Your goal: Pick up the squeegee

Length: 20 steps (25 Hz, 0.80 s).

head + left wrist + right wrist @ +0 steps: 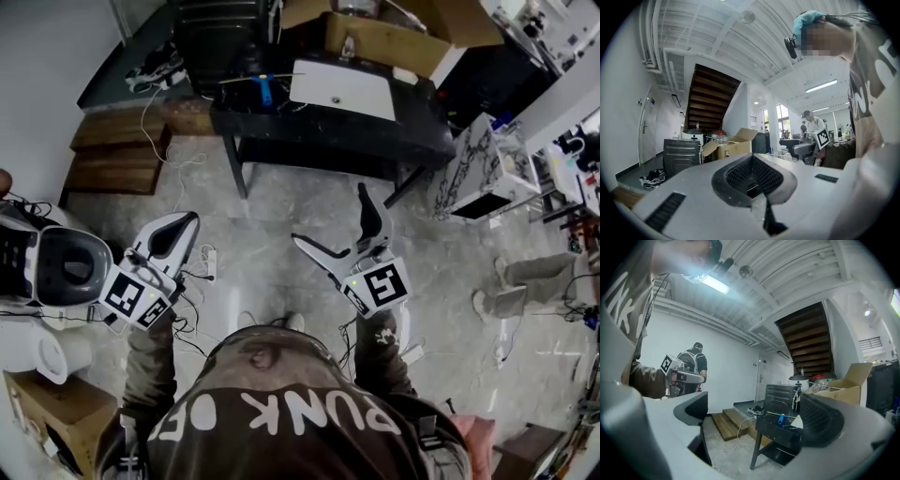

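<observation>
The squeegee (265, 86), with a blue handle and a thin yellow blade, lies on the far left part of a black table (328, 131). In the right gripper view the squeegee (783, 418) shows small on that table (780, 434), well ahead of the jaws. My right gripper (328, 214) hangs over the floor short of the table, open wide with nothing between its jaws; seen from its own camera, the right gripper (754, 416) frames the table. My left gripper (190, 220) is lower left, shut and empty, and in its own view its pads (752, 176) meet.
A white sheet (342, 89) lies on the table beside the squeegee. Cardboard boxes (384, 42) stand behind it, wooden steps (117, 150) to the left, a marbled cabinet (478, 173) to the right. Cables (202, 258) trail on the floor. Another person's legs (525, 281) are at right.
</observation>
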Each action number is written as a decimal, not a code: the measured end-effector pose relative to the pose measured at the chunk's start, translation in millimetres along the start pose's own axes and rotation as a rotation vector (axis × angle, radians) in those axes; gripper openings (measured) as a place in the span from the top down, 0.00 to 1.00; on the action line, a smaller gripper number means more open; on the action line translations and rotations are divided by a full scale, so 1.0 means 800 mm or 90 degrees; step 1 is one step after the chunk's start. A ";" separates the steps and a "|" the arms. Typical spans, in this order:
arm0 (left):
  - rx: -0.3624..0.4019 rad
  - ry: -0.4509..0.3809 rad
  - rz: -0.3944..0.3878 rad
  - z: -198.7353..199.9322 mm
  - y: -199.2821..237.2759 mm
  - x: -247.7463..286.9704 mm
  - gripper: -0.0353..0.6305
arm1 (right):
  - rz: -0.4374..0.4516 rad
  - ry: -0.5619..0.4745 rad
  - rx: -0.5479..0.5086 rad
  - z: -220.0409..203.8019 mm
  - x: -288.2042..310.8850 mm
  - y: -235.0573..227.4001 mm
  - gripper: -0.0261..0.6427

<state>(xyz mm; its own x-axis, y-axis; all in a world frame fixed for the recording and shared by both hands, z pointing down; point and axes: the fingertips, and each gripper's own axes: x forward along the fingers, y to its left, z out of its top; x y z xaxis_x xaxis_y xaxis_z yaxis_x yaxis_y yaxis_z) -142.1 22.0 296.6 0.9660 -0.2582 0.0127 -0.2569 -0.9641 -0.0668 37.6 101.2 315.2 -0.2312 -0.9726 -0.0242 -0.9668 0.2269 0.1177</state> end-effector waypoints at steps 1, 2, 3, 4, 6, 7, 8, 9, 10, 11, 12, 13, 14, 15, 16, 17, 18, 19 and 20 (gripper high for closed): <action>0.001 0.001 0.004 0.000 -0.001 0.001 0.94 | 0.005 -0.003 0.000 0.000 0.001 -0.001 0.07; 0.002 0.003 0.009 0.000 -0.002 0.002 0.94 | 0.010 -0.005 -0.001 0.000 0.001 -0.003 0.07; 0.003 0.005 0.013 0.000 -0.005 0.004 0.94 | 0.015 -0.007 -0.001 0.000 0.001 -0.005 0.07; 0.005 0.006 0.017 0.000 -0.008 0.007 0.94 | 0.020 -0.008 -0.002 -0.001 -0.001 -0.008 0.07; 0.007 0.009 0.025 -0.001 -0.018 0.013 0.94 | 0.030 -0.010 -0.004 -0.002 -0.007 -0.014 0.07; 0.009 0.011 0.029 -0.001 -0.024 0.017 0.94 | 0.035 -0.011 -0.004 -0.004 -0.010 -0.018 0.07; 0.010 0.013 0.033 -0.002 -0.030 0.021 0.94 | 0.040 -0.011 -0.005 -0.006 -0.014 -0.021 0.07; 0.011 0.016 0.036 -0.004 -0.035 0.025 0.94 | 0.044 -0.012 -0.005 -0.009 -0.018 -0.024 0.07; 0.012 0.018 0.038 -0.006 -0.041 0.029 0.94 | 0.048 -0.012 -0.005 -0.011 -0.021 -0.028 0.07; 0.012 0.021 0.041 -0.008 -0.045 0.033 0.94 | 0.051 -0.012 -0.006 -0.013 -0.023 -0.032 0.07; 0.010 0.025 0.044 -0.010 -0.048 0.036 0.94 | 0.054 -0.012 -0.007 -0.015 -0.025 -0.036 0.07; 0.008 0.028 0.046 -0.012 -0.051 0.039 0.94 | 0.055 -0.012 -0.007 -0.017 -0.026 -0.039 0.07; 0.006 0.032 0.047 -0.014 -0.053 0.041 0.94 | 0.055 -0.011 -0.006 -0.019 -0.026 -0.043 0.07; 0.005 0.036 0.048 -0.016 -0.053 0.044 0.94 | 0.054 -0.011 -0.004 -0.022 -0.026 -0.047 0.07; 0.004 0.038 0.048 -0.018 -0.052 0.047 0.94 | 0.052 -0.011 -0.001 -0.024 -0.025 -0.051 0.07; 0.005 0.039 0.048 -0.020 -0.048 0.052 0.94 | 0.051 -0.010 0.002 -0.027 -0.021 -0.056 0.07; 0.004 0.039 0.049 -0.022 -0.042 0.056 0.94 | 0.050 -0.008 0.004 -0.030 -0.016 -0.061 0.07; 0.003 0.039 0.049 -0.024 -0.036 0.062 0.94 | 0.050 -0.006 0.005 -0.034 -0.009 -0.066 0.07; 0.002 0.040 0.049 -0.027 -0.029 0.067 0.94 | 0.048 -0.004 0.008 -0.037 -0.002 -0.071 0.07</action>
<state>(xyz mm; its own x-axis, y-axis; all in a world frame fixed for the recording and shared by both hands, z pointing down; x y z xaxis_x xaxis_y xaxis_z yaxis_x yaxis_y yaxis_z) -84.9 29.0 320.6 0.9398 -0.3346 0.0696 -0.3297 -0.9413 -0.0730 96.2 88.5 338.3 -0.3037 -0.9525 -0.0216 -0.9480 0.2999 0.1063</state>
